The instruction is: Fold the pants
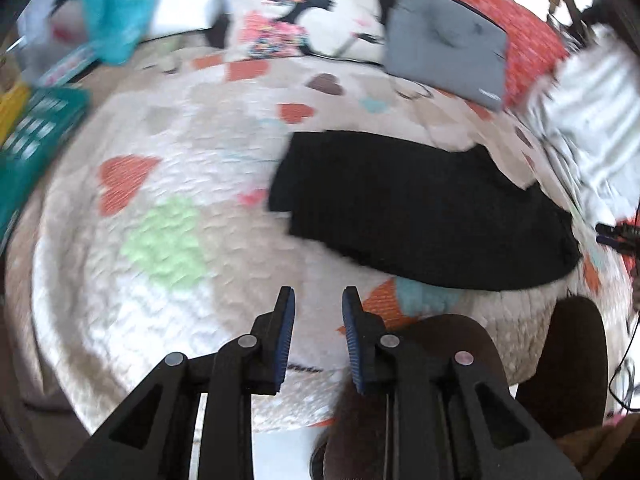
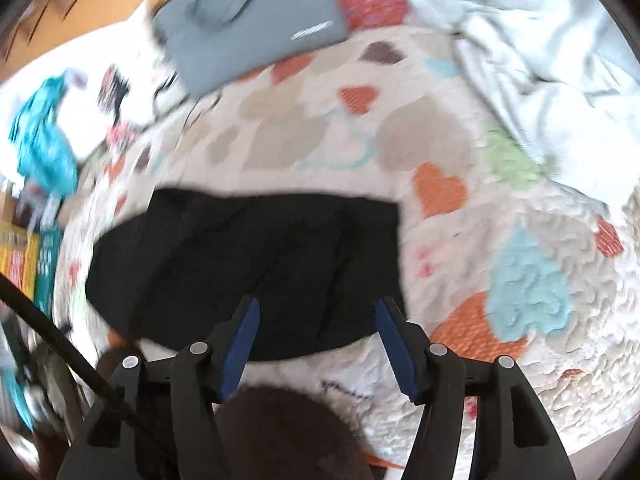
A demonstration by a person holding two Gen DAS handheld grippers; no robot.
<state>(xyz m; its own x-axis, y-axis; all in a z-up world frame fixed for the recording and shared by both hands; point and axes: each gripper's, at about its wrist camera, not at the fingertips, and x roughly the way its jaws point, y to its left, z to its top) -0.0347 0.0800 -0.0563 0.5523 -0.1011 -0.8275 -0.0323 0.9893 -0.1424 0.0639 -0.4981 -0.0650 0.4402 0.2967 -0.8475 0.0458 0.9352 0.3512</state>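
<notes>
On the heart-print quilt point(image 1: 168, 184) covering the bed, the black pants point(image 1: 420, 216) are lying as a compact folded slab, long axis running crosswise to both views. The left tongs point(image 1: 319, 300) are hovering off to the slab's left over bare quilt, blue pads parted a little and grasping nothing. The right tongs point(image 2: 316, 308) are spreading wide and empty, hanging over the slab's near edge. Judging by that, the right hand is sitting nearer; the pants are lying ahead and right of the left one.
</notes>
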